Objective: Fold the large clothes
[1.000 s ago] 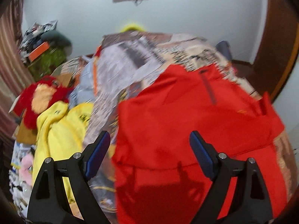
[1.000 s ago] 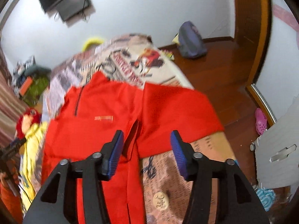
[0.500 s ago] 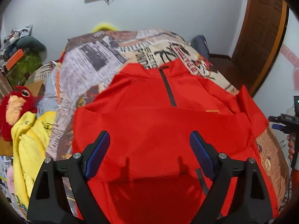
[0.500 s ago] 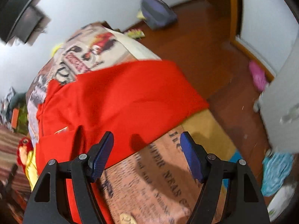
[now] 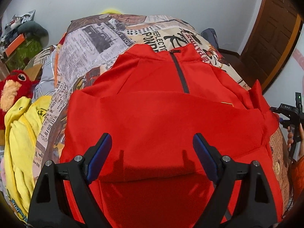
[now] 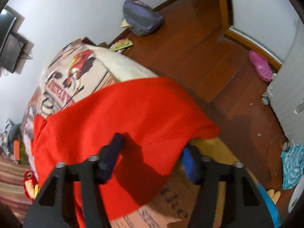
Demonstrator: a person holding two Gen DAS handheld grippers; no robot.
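Left wrist view: left gripper (image 5: 151,158) hangs over the red top (image 5: 161,117), jaws wide apart, nothing between the pads, only their shadows on the cloth below. Top lies flat, front up, on the newsprint bedspread (image 5: 106,43); zipper (image 5: 180,72) and collar ahead of the fingers, hem toward the camera. A sleeve appears folded across the chest, so folding looks partly begun. Yellow garment (image 5: 20,138) and red plush (image 5: 13,93) off to the left of the tool. At far right, the right gripper's body is visible in a hand (image 5: 293,133) at the top's edge.

Right wrist view: blurred. Right gripper (image 6: 152,153) is at the top's sleeve (image 6: 144,114), which drapes over the bed's side. Jaws closing, sleeve cloth between them; right pad (image 6: 187,163) sits under the sleeve's edge, left pad above it. Pads not yet pressed together. Probably taking this sleeve to fold it inward. Floor (image 6: 218,57), backpack (image 6: 141,17) beyond.
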